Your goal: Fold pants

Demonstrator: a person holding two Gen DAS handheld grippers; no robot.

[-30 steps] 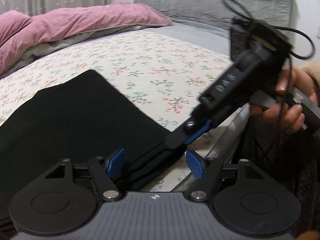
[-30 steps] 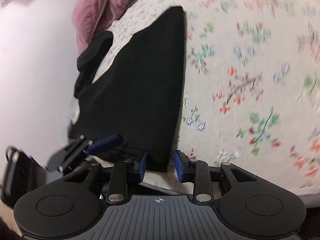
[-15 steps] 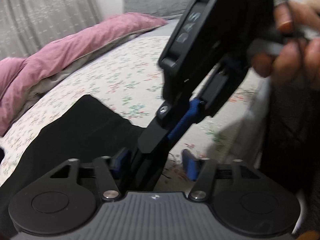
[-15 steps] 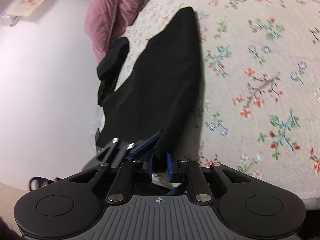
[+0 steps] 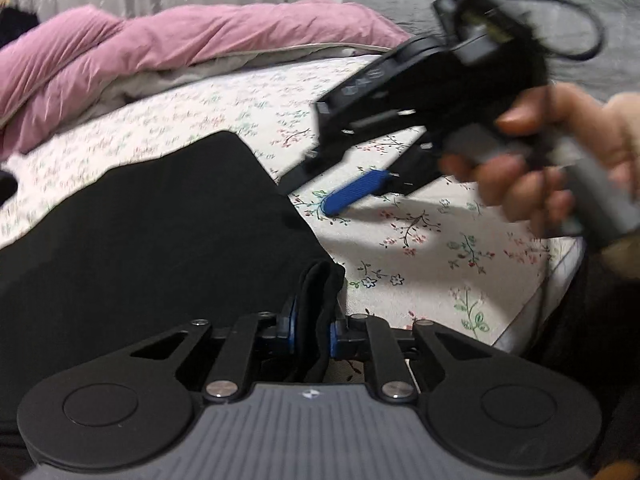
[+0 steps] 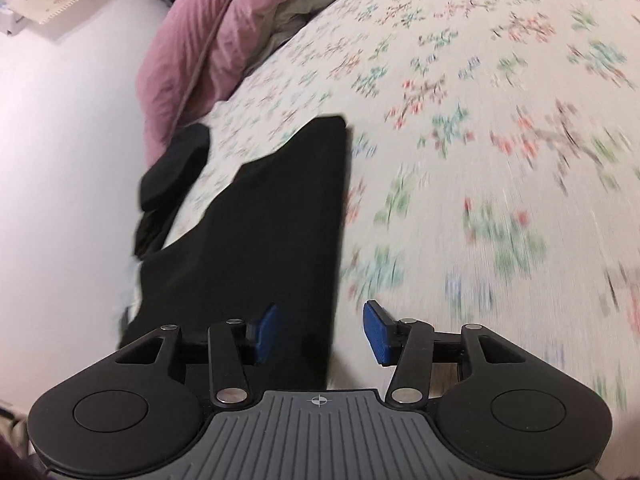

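Black pants lie flat on the floral bed sheet. My left gripper is shut on a bunched corner of the pants at the near right edge. My right gripper is open and empty, raised over the right edge of the pants. In the left wrist view the right gripper hovers above the sheet just right of the pants, with its blue pad showing and a hand on its handle.
A pink duvet lies bunched along the far side of the bed. A grey pillow sits at the head. Another dark garment lies near the bed's left edge, beside a white wall.
My right gripper let go of the pants corner, opened and lifted away to the right. My left gripper closed on that same corner.
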